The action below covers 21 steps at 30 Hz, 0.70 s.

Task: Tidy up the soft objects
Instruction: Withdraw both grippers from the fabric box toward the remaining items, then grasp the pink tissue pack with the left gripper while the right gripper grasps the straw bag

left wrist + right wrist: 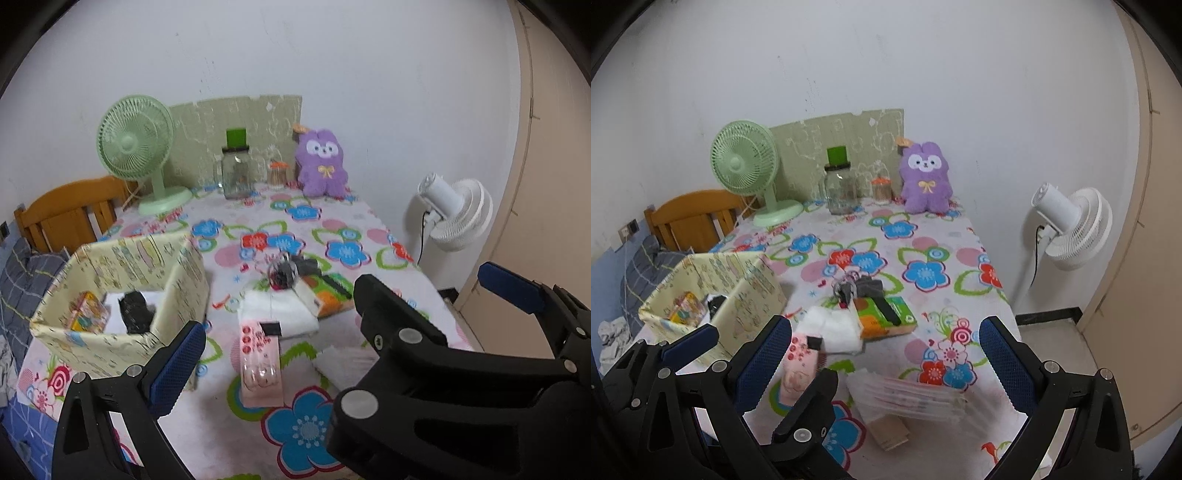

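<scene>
Here, left gripper raised, jaws wide

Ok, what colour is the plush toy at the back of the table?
Purple, with a white face patch and yellow bow; the plush toy shows best in the right wrist view.

Both views are evenly and fairly brightly lit by soft, cool indoor light with no visible source; shadows are faint and short. The white wall shows grey falloff toward the dark, vignetted fisheye corners. Straight lines bow strongly near the edges, such as the beige door. The clear plastic packet looks smeared by motion blur, while the green fan and purple plush stay reasonably sharp
</scene>
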{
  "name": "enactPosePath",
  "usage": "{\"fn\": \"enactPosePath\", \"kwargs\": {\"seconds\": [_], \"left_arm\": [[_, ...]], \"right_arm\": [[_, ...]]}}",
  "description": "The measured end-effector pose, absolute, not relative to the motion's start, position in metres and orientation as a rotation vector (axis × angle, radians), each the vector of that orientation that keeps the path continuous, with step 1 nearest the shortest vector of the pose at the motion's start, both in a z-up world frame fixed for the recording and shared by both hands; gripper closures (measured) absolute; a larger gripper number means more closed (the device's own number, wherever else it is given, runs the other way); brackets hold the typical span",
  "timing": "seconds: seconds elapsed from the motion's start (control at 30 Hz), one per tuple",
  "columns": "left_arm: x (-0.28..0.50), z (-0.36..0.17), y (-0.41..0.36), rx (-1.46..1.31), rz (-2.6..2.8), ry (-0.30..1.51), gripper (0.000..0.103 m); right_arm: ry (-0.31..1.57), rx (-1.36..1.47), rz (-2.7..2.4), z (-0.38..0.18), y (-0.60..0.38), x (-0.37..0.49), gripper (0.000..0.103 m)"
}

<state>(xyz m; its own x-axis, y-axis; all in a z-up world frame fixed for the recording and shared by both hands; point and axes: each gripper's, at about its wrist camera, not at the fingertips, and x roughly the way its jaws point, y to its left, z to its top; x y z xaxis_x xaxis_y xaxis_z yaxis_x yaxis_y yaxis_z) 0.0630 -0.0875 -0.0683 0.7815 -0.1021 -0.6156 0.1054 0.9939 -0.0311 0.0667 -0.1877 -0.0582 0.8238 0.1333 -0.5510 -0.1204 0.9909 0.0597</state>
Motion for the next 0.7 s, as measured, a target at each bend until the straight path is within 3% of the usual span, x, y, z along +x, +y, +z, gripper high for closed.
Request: {"fn": "enactPosePath", "kwargs": {"seconds": [0.7], "left_arm": [[0.08, -0.134, -0.095, 0.053, -0.096, 0.809, 0.005]], "right_arm": [[0.703, -0.001, 0.147, -0.124, -0.198, 0.086, 0.0]]}}
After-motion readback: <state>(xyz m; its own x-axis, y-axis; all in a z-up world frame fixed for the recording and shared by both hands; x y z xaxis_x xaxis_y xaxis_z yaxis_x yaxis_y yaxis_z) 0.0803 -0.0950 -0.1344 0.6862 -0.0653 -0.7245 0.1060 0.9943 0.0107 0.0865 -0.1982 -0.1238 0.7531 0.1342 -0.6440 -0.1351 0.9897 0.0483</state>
